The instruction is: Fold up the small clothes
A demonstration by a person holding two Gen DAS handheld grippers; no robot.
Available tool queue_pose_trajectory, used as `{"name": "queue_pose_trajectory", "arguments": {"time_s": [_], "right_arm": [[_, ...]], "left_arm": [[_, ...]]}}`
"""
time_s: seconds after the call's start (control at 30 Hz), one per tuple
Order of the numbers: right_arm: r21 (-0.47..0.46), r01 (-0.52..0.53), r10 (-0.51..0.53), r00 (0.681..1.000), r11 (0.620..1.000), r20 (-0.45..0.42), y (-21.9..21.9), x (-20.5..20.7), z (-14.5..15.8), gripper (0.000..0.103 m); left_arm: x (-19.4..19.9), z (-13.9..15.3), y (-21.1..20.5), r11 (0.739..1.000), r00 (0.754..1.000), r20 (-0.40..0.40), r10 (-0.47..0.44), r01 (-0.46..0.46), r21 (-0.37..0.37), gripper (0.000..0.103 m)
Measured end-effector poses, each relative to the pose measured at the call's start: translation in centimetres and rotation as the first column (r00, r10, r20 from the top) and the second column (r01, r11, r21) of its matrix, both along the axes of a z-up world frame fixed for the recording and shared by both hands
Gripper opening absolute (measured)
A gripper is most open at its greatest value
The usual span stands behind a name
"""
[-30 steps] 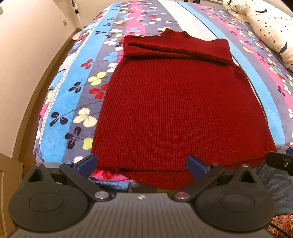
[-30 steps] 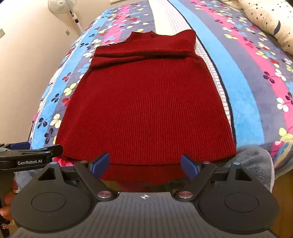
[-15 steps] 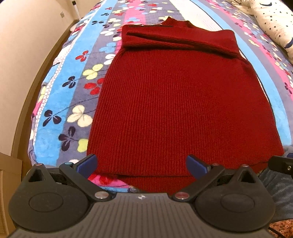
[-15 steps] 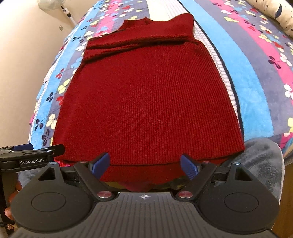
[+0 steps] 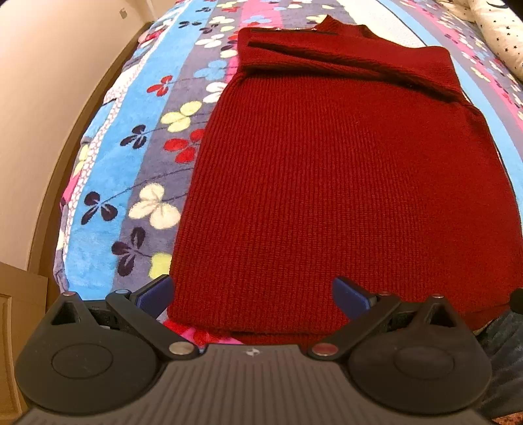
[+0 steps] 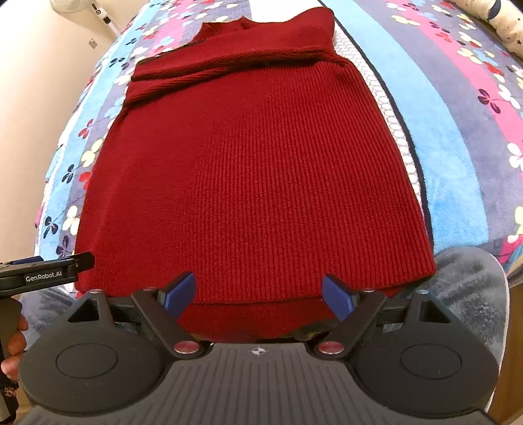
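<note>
Left wrist view. A bed fills most of the frame, covered by a plush striped blanket (image 5: 137,140) in blue, grey and pink with clover-like flowers. A cream wall (image 5: 42,98) and a brown baseboard curve down the left edge; a wooden panel shows at lower left. A white star-print pillow (image 5: 500,36) sits in the upper right corner. A dark red ribbed knit sweater (image 5: 343,183) lies flat on the blanket, centre to right of frame, collar toward the top, sleeves folded across the chest in a band near the top. Its hem lies at the bottom, near the bed's edge. Left gripper (image 5: 253,297) at bottom centre: the blue pads are spread wide, nothing pinched. The left pad sits just outside the sweater's lower left corner; the right pad is over the hem area. Whether either touches the knit, cannot tell.

Right wrist view. Same bed, blanket (image 6: 451,144) stripes running up the right side; wall at upper left with part of a standing fan (image 6: 65,5). The sweater (image 6: 255,176) fills the centre, collar at top, hem at bottom. A grey fleecy cloth (image 6: 467,294) shows at lower right, beside the hem. Right gripper (image 6: 260,296) at bottom centre: blue pads spread apart, both over the hem edge, gripping nothing. At the left edge, the other gripper's black finger (image 6: 45,271), lettered "GenRobot.AI", reaches in beside the sweater's lower left corner, with a person's fingers (image 6: 13,346) on its handle below.
</note>
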State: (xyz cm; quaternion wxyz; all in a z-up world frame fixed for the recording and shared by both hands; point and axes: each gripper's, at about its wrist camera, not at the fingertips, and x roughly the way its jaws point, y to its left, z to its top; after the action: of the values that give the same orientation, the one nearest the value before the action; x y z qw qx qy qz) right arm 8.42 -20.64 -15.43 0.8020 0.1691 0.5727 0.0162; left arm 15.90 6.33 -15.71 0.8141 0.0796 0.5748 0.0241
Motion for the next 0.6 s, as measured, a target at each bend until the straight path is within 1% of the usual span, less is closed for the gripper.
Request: {"name": "queue_pose_trajectory", "arguments": {"time_s": [0.23, 0.37, 0.43, 0.47, 0.53, 0.6], "right_arm": [[-0.022, 0.009, -0.009, 1.000, 1.000, -0.029, -0.5, 1.2, -1.2, 0.086], [-0.049, -0.001, 0.000, 1.000, 0.999, -0.030, -1.7, 2.1, -2.2, 0.086], [-0.071, 0.005, -0.005, 1.000, 0.997, -0.007, -3.2, 2.7, -3.0, 0.085], [-0.089, 0.009, -0.008, 1.000, 0.996, 0.009, -4.2, 3.0, -3.5, 0.086], [-0.134, 0.020, -0.014, 0.999, 0.991, 0.043, -6.5, 3.6, -4.8, 0.086], [-0.167, 0.037, -0.028, 0.998, 0.985, 0.054, -8.6, 4.2, -6.2, 0.086]], "left_arm": [[1.3, -1.3, 0.1, 1.000, 0.999, -0.031, 0.005, -0.005, -0.003, 0.103], [2.7, -2.7, 1.0, 1.000, 0.999, -0.048, -0.001, -0.001, -0.027, 0.103], [3.4, -3.2, 1.8, 0.998, 0.999, -0.022, -0.030, 0.028, -0.054, 0.103], [3.7, -3.5, 2.2, 0.997, 0.999, 0.002, -0.050, 0.050, -0.054, 0.103], [4.2, -4.2, 3.1, 0.996, 0.994, 0.060, -0.091, 0.092, -0.008, 0.103], [5.0, -5.2, 4.0, 0.993, 0.991, 0.069, -0.119, 0.117, 0.028, 0.103]]}}
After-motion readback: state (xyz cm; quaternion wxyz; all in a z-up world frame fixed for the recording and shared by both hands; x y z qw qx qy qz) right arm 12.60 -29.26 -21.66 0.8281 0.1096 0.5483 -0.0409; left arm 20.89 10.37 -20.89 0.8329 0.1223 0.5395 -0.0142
